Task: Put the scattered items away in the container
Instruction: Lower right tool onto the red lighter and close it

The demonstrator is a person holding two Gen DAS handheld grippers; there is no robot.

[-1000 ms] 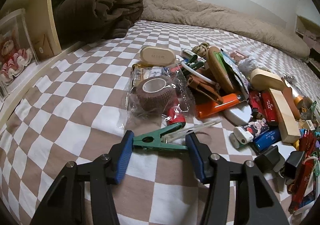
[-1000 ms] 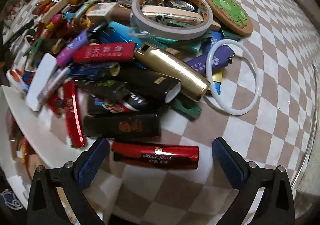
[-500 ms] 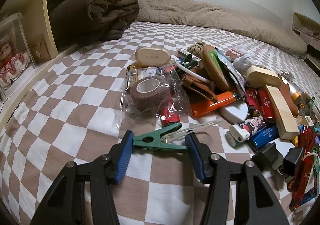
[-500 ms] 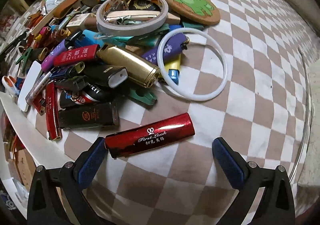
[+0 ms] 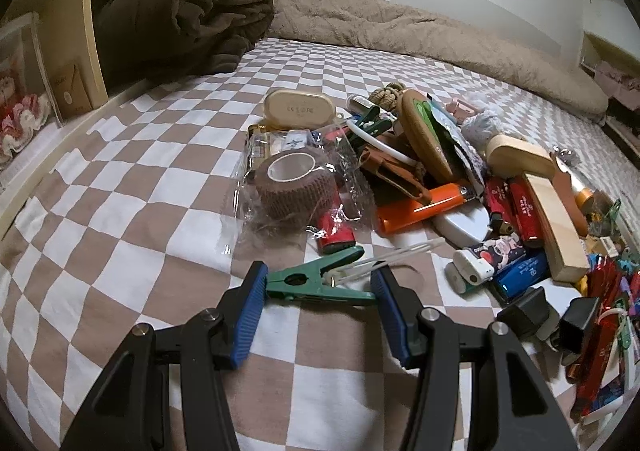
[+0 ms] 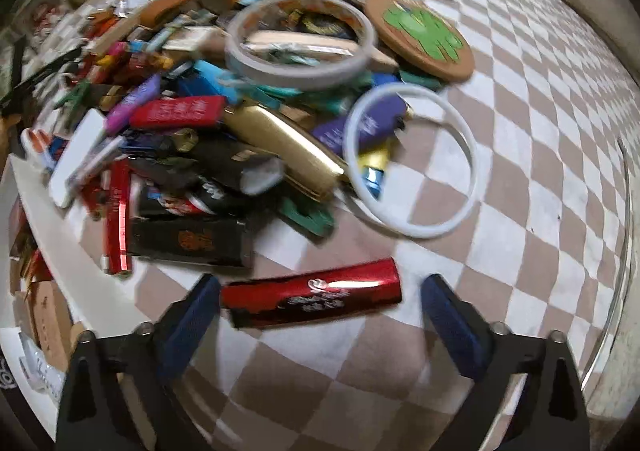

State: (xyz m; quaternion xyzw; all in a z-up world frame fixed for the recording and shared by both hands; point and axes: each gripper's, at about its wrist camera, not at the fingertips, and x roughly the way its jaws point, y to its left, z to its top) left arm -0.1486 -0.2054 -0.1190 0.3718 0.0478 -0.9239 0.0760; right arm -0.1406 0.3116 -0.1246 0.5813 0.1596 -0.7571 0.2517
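Left wrist view: left gripper (image 5: 318,283) pinches a green clip (image 5: 316,279) crosswise between both blue pads, low over the checkered bedsheet (image 5: 120,211), just before the clutter pile (image 5: 460,191)

Right wrist view, blurry: right gripper (image 6: 320,301) spread wide around a red lighter (image 6: 312,295), left pad touching its end, right pad apart

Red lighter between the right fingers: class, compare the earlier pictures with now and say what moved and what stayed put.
The red lighter has swung from level to tilted and now lies apart from the pile, between the open right gripper fingers, ungrasped. The left gripper stays shut on the green clip.
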